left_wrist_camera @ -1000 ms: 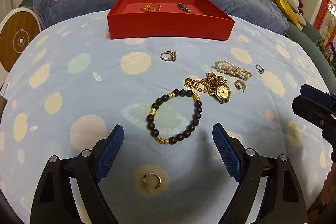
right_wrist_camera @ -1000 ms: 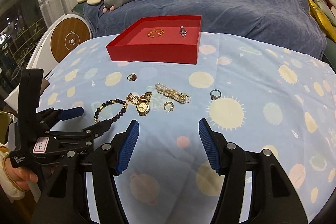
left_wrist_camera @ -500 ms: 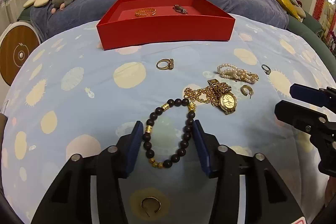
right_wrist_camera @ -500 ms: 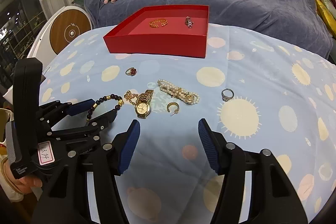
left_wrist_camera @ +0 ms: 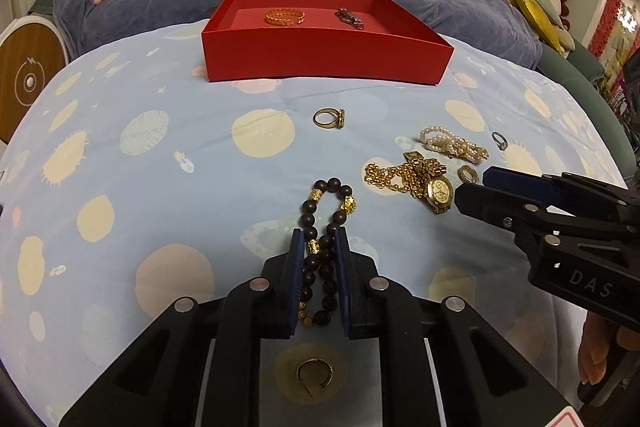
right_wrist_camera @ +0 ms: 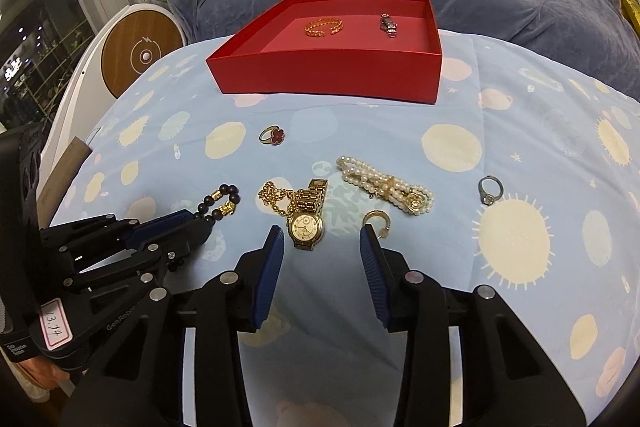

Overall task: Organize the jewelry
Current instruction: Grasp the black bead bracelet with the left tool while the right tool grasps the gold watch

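My left gripper is shut on a dark bead bracelet with gold spacers, squeezed into a narrow loop on the blue spotted cloth. My right gripper is to its right, jaws closing, pads touching nothing. A gold watch tangled with a gold chain lies at their mouth, and a gold hoop earring sits by the right fingertip. The red box at the far side holds a gold bangle and a small silver piece.
A pearl bracelet, a silver ring and a red clover ring lie loose on the cloth. An open gold ring lies under my left gripper. A blue-covered sofa with plush toys stands behind the box.
The left jaws went from wide open to shut on the bead bracelet, pinching it narrow. The right gripper moved forward and down toward the watch, its jaws narrowing.
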